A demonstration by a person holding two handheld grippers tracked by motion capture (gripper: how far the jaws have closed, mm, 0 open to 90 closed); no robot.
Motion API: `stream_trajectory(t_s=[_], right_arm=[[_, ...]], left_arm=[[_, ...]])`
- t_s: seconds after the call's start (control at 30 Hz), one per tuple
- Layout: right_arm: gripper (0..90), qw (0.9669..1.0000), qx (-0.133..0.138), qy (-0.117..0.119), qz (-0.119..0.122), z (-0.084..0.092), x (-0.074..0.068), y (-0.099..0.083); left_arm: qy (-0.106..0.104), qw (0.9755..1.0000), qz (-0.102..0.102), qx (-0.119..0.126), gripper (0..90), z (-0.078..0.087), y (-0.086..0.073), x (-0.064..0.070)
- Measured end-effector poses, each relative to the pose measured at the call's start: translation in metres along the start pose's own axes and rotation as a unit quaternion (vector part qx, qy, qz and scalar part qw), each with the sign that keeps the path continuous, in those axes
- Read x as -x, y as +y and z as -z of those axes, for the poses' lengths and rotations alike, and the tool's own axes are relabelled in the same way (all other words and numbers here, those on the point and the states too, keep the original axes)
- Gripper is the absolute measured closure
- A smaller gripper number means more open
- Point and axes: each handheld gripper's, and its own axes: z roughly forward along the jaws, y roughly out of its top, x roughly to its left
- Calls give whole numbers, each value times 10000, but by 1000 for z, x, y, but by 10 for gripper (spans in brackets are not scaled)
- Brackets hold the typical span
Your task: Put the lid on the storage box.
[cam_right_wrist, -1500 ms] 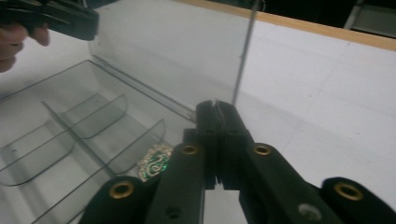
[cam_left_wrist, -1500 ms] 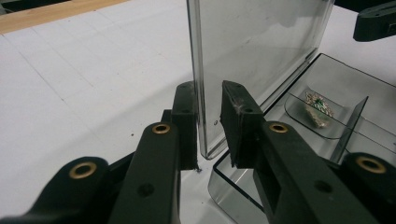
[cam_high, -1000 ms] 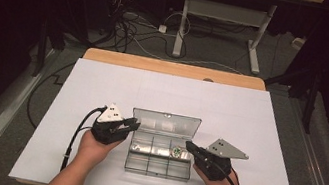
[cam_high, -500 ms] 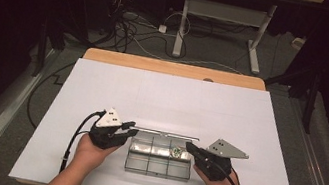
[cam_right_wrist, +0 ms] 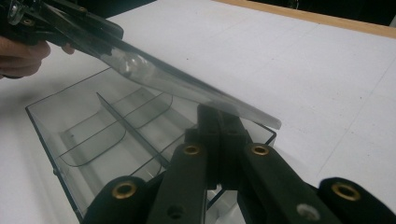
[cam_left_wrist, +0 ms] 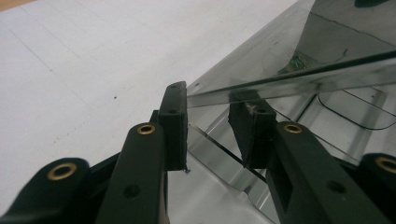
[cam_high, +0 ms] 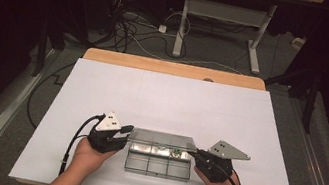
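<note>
Compartment box (cam_high: 158, 161) near table (cam_high: 171, 99) front edge, lid (cam_high: 162, 139) over rear; tongs flank it.

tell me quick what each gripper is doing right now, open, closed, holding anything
Left gripper: open, jaws astride the left edge of the clear box's lid, not clamped.
Right gripper: shut, at the lid's right edge; whether it pinches the lid cannot be told.

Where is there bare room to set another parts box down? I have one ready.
The white sheet is bare from the wooden table edge down to the clear compartment box. Crowded: the near middle, where the left gripper and right gripper flank that box.
</note>
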Motion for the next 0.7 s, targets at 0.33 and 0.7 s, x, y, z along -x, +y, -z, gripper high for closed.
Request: stream_trajectory(t_s=[0.33, 0.7], right_arm=[[900, 10000, -57, 22, 31, 0, -3, -1], [900, 9999, -118, 28, 14, 1, -4, -5]], left_arm=[[-53, 9985, 521, -144, 548, 28, -29, 1], [-517, 9978, 421, 59, 829, 20, -19, 19]])
